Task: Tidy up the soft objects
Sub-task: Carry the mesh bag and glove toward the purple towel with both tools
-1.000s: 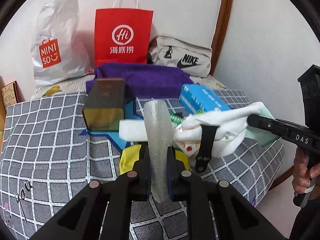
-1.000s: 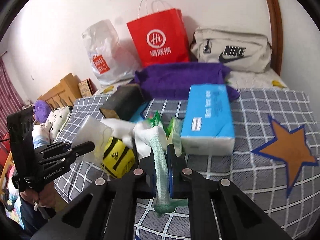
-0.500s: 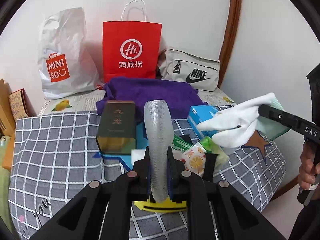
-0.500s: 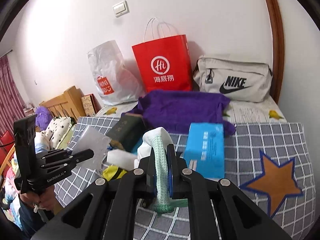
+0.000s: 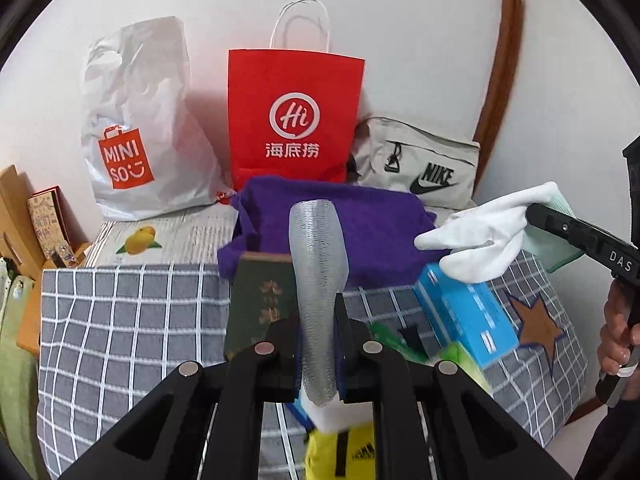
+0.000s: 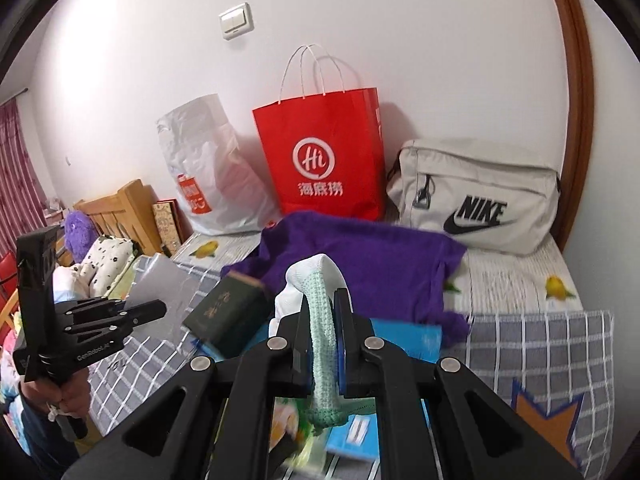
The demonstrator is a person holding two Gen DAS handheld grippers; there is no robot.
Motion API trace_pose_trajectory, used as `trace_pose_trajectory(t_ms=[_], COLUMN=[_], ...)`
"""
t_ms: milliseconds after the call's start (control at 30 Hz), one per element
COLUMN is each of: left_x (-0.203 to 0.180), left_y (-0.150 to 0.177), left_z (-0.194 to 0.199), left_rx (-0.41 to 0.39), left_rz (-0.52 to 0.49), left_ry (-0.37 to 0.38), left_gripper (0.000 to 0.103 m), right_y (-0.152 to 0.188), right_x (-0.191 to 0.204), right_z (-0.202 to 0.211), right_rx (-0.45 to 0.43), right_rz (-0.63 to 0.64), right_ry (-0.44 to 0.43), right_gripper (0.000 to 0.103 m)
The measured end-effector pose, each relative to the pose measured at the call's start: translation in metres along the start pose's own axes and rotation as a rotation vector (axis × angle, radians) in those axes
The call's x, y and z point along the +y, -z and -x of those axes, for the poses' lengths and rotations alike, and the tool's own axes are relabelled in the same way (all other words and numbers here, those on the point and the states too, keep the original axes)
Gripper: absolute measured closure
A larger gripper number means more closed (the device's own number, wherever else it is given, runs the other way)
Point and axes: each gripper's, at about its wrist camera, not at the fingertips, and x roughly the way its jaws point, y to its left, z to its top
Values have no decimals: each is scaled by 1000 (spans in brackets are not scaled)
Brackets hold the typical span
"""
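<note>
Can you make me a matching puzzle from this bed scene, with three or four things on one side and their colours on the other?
Things:
1. paper bag with the Hi logo
2. Nike bag
3. tissue box
4. folded towel

Colours:
A. blue
B. purple
C. red
D. pale beige

Pairs: 1-C, 2-D, 3-A, 4-B

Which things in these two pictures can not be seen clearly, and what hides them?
- Left wrist view: the yellow item is cut off by the bottom edge and hidden behind the left hand-held gripper.
- Right wrist view: the packets below the right hand-held gripper are blurred; print unreadable.
- Right wrist view: the blue tissue box is mostly hidden by the gripper.
- Both views: contents of the red paper bag are not visible.
</note>
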Motion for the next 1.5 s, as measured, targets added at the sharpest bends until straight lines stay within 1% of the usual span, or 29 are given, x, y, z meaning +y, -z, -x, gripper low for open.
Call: trace_pose_trajectory(t_ms=[200,400,533,667,733,800,933,1067,1167,1300,1400,1500], left_x=[10,17,19,20,20,18,21,34,39,41,41,40], left_y=[-32,-68,-92,-111,-121,-128,-135,-133,-129,-124,-122,-120], left_z=[-31,-68,-97,-129,-145,-162,-194,-226,-245,-256,-262,-266], left_rx=[27,49,66,87,102,119,155,193,260,291,298,303], left_rz=[8,-6,-12,-10,-7,-26,-9,70,86,97,110,108], left_ry=[-17,-44,-46,-32,-23,-27,-22,-11,-4,5,5,2], left_gripper=[91,91,91,91,91,91,91,91,91,91,91,91], right_y=[-30,-56,-67,-73,-73,-74,-75,-71,-65,-57,-51,-47], right_x=[-15,-41,-58,-74,-81,-87,-94,-97,-101,-108,-109,-108], right_z=[-32,-74,-102,-131,-146,-161,-188,-208,-216,-229,-240,-248], right_rx=[-9,-11,10,37,57,83,129,187,216,266,305,326], right_rz=[8,-3,-13,-31,-47,-63,-75,-62,-56,-61,-51,-35], right_ry=[15,72,96,122,119,107,95,111,121,127,137,153], right_gripper=[95,95,95,95,95,95,94,94,94,94,93,93])
